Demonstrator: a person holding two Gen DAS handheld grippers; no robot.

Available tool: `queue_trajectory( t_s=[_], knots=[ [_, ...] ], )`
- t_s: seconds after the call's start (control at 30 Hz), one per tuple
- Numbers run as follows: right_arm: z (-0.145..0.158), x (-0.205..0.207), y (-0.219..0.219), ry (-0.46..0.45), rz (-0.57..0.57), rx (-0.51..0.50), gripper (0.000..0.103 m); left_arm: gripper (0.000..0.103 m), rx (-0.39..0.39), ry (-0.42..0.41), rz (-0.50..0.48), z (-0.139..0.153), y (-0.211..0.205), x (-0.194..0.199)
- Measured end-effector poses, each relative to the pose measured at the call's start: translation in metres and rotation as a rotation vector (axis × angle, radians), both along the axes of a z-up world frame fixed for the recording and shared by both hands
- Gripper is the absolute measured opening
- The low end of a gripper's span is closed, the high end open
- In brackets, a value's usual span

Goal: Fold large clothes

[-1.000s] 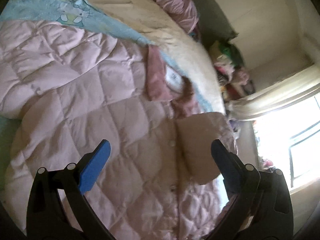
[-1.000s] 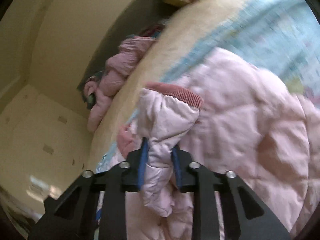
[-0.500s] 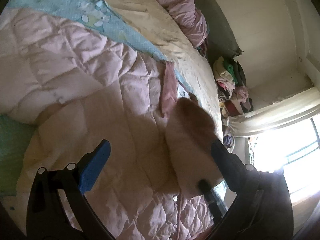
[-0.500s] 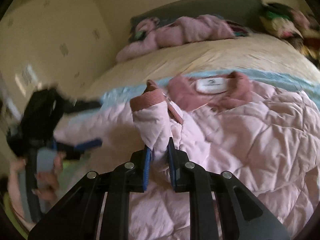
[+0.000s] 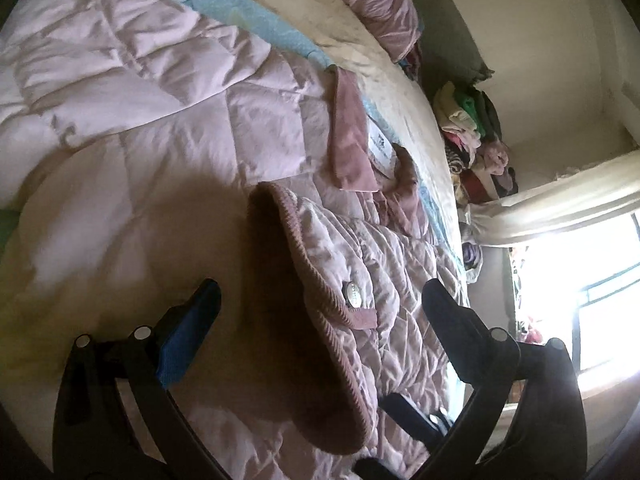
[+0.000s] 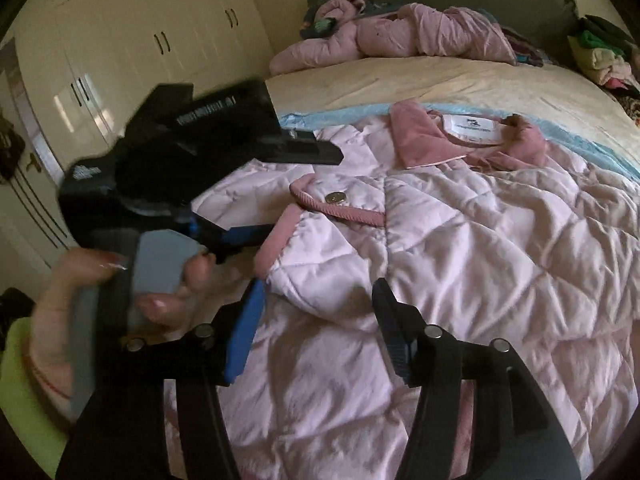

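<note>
A pale pink quilted jacket [image 6: 480, 240] lies front up on the bed, its darker pink collar [image 6: 416, 136] and white label toward the headboard. One sleeve [image 6: 320, 256] with a ribbed cuff [image 5: 304, 292] and a snap button is folded across the chest. My right gripper [image 6: 320, 312] hovers just over that sleeve, jaws opening, with the fabric lying loose between them and untouched by the pads. My left gripper [image 5: 320, 316] stands wide open above the cuff, holding nothing. It also shows in the right wrist view as the left gripper [image 6: 304, 194], held by a hand.
A second pink garment [image 6: 400, 36] is heaped at the dark headboard. A pile of clothes [image 6: 600, 56] sits at the bed's far right corner. Cream wardrobe doors [image 6: 120, 60] stand on the left. A bright window [image 5: 580, 300] and a curtain are beside the bed. A blue printed sheet [image 5: 240, 4] lies under the jacket.
My right gripper swung the sleeve across the jacket front, laid it on the chest and opened off it. My left gripper sank closer to the jacket.
</note>
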State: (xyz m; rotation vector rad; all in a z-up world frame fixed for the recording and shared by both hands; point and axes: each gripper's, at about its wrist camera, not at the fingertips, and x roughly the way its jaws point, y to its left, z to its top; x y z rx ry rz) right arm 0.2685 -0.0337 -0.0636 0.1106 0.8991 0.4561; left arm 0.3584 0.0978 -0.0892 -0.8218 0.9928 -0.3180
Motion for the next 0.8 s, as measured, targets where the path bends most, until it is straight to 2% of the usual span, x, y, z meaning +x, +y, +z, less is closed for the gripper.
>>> queue_trajectory(
  t_s=[0.1,0.13,0.17,0.2,0.23,0.27,0.37,0.5,0.6,0.63,0.7,0.8],
  knots=[
    [0.008,-0.013,-0.019,-0.011,-0.06,0.021,0.056,0.094,0.042,-0.019,-0.022,-0.002,-0.012,0.002],
    [0.009,-0.014,-0.027,-0.01,-0.084,0.031,0.056,0.089,0.068,-0.026,-0.033,-0.002,-0.016,0.003],
    [0.01,-0.016,-0.034,-0.009,-0.105,0.038,0.056,0.072,0.094,-0.034,-0.044,-0.001,-0.02,0.003],
    [0.011,-0.019,-0.043,-0.008,-0.128,0.049,0.056,0.065,0.149,-0.037,-0.057,0.0,-0.027,0.003],
    [0.012,-0.023,-0.054,-0.002,-0.156,0.067,0.056,0.045,0.2,-0.046,-0.06,0.001,-0.031,0.003],
    [0.011,-0.025,-0.063,0.004,-0.179,0.075,0.056,0.023,0.217,-0.061,-0.065,0.002,-0.032,0.002],
    [0.012,-0.034,-0.086,0.012,-0.245,0.084,0.056,0.017,0.233,-0.111,-0.068,0.013,-0.034,0.002],
    [0.018,-0.044,-0.117,0.026,-0.334,0.086,0.056,0.016,0.233,-0.239,-0.052,0.051,-0.023,-0.006],
    [0.028,-0.047,-0.137,0.006,-0.392,0.063,0.056,0.016,0.307,-0.363,-0.017,0.086,-0.012,-0.02],
    [0.032,-0.048,-0.145,-0.003,-0.416,0.052,0.056,0.016,0.33,-0.382,-0.008,0.091,-0.008,-0.022],
    [0.035,-0.045,-0.156,-0.009,-0.463,0.019,0.056,0.016,0.372,-0.391,0.005,0.092,-0.001,-0.021],
    [0.035,-0.033,-0.177,0.011,-0.529,0.003,0.056,0.016,0.386,-0.326,0.009,0.072,0.009,-0.012]
  ],
)
